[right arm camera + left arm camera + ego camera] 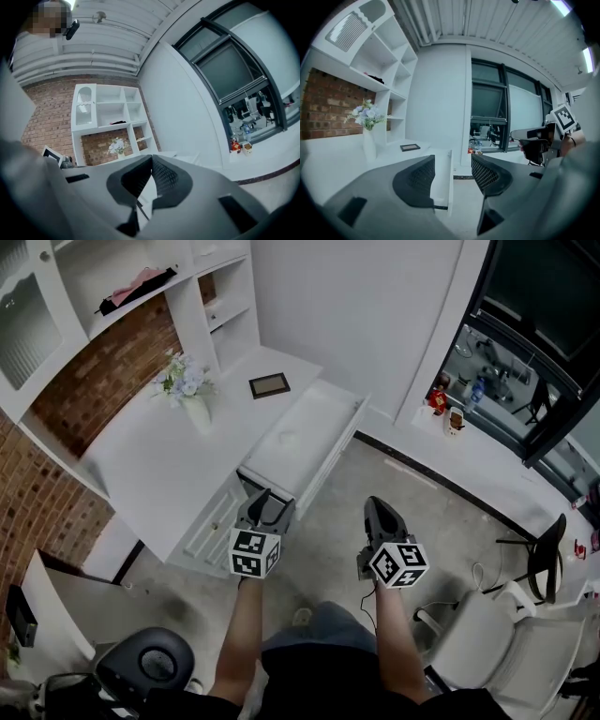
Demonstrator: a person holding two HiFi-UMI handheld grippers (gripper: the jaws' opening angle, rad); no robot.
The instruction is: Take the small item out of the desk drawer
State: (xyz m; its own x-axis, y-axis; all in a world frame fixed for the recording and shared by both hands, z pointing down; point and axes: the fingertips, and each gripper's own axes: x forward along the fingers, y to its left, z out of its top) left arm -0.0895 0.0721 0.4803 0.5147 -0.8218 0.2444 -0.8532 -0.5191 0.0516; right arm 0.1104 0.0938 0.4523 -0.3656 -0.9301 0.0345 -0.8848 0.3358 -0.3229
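The white desk [159,465] has its long drawer [323,404] pulled out toward the floor. A small pale item [287,439] seems to lie on the drawer's bottom; it is too faint to make out. My left gripper [265,505] hovers just off the drawer's near end, and its jaws stand open with nothing between them. In the left gripper view, the drawer [442,171] shows through the gap of the left gripper [453,160]. My right gripper [379,515] hangs over the floor to the right of the drawer. Seen in its own view, the right gripper [151,158] has its jaw tips together and holds nothing.
A vase of flowers [190,390] and a dark picture frame [269,384] stand on the desktop below white shelves [141,287]. A white office chair [483,634] is at the right and a black chair [145,667] at the lower left. Small items sit on the window sill [450,416].
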